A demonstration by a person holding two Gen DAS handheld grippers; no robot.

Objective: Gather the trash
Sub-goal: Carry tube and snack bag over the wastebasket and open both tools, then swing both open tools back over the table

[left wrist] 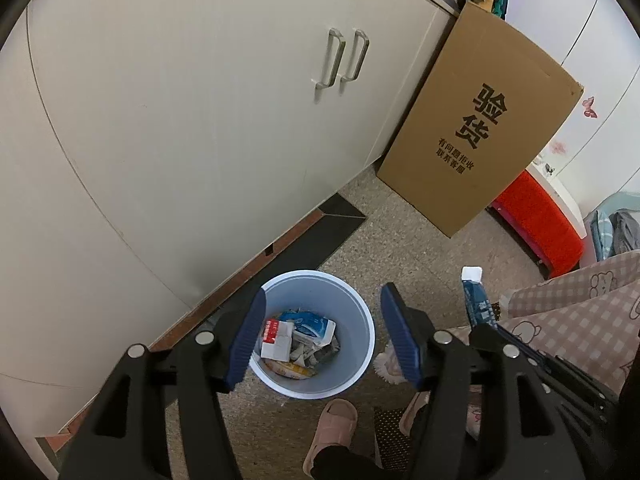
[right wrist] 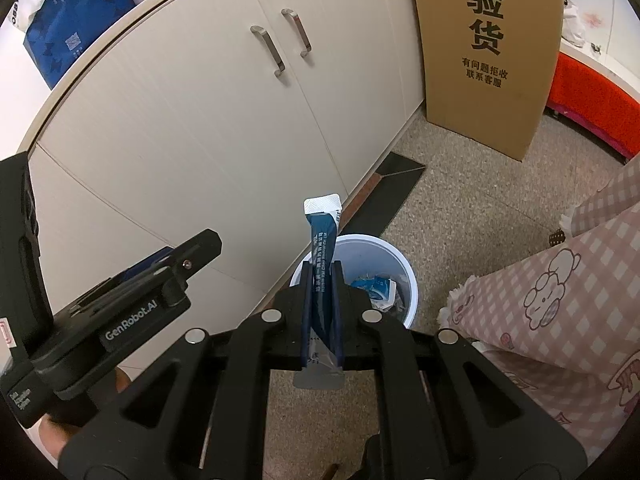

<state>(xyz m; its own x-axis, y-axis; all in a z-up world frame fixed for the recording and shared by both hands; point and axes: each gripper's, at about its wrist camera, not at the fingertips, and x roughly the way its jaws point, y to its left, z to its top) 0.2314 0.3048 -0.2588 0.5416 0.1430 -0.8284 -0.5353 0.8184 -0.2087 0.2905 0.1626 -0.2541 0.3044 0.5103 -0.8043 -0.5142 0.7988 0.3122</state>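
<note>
My right gripper (right wrist: 322, 276) clamps an upright blue sachet (right wrist: 322, 236); beyond its tip stands the pale-blue bin (left wrist: 352, 376) holding crumpled wrappers (left wrist: 304, 336).

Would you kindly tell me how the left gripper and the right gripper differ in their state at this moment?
The left gripper stands open with nothing between its blue-padded fingers, while the right gripper is shut on a slim dark blue sachet with a white end. The left gripper frames the pale blue plastic bin, which already holds crumpled packets; the right gripper holds its sachet in front of the bin. Both are black two-finger grippers angled down towards the bin.
</note>
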